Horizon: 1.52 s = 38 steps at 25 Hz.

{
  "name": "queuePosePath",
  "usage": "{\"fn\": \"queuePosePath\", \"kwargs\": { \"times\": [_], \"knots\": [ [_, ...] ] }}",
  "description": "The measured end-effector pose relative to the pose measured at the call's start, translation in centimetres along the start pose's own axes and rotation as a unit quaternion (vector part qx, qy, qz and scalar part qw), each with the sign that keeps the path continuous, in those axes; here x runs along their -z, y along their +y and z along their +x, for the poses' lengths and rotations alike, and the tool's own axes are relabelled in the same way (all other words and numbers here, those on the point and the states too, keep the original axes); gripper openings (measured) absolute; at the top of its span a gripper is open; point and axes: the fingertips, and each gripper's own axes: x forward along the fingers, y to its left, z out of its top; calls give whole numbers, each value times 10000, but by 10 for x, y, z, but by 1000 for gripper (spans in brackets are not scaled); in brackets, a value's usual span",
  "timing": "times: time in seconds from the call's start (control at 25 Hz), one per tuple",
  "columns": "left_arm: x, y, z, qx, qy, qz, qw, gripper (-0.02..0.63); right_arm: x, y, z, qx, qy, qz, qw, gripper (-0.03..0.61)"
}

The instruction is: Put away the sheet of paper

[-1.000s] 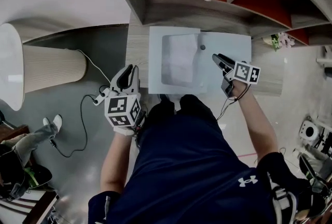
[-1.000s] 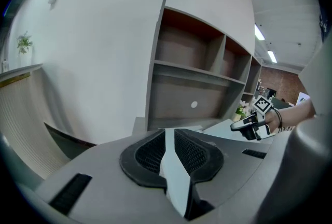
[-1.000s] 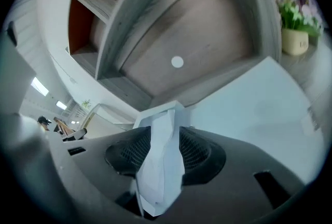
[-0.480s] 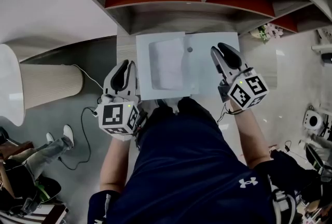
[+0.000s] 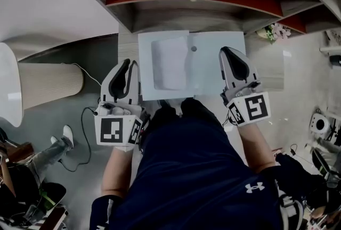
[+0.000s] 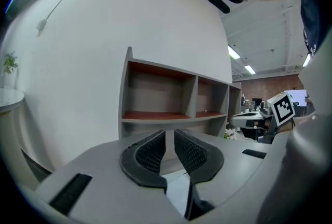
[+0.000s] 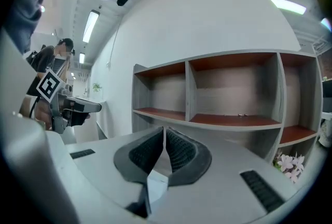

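Shirt (image 5: 197, 170): navy, filling the near part of the head view; the person is standing right at the desk.
L cube (image 5: 116, 130): marker face pointing up, sitting just left of the shirt.
R cube (image 5: 250, 108): marker face pointing up, sitting just right of the shirt.
L gripper (image 6: 169, 137): aiming roughly level at the shelf. Jaws are standing nearly together w/ a thin slit btw them and nothing in it. In the head view it is lying over the desk's left edge, just beside the pad.
R gripper (image 7: 164, 132): also aiming at the shelf. Jaws have just been closing, tips are now meeting, and they are gripping nothing. In the head view it is sitting over the pad's right side.
Desk (image 5: 128, 45): small wood-grain top, carrying the pad.
Pad (image 5: 218, 58): pale blue rectangle lying flat, covering most of the desk, w/ a small dark dot (image 5: 194, 49) near its far edge.
Paper (image 5: 169, 64): white sheet lying flat on the pad's left half, btw the two grippers, neither gripper holding it.
Round table (image 5: 48, 82): ribbed base standing on the floor, well left of the desk.
Shelf (image 5: 213, 8): grey frame w/ red-brown boards, rising right behind the desk.
Flowers (image 5: 275, 32): small bunch showing right of the desk, at the shelf's foot.
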Motion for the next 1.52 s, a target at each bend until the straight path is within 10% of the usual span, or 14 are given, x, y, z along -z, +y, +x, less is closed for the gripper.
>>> {"fn": "queuePosePath", "kwargs": {
  "times": [1.52],
  "knots": [
    [20,-1,6,61,279,-124,9995,64,-7,3,2,-170,-210,78,9996,18]
  ]
}}
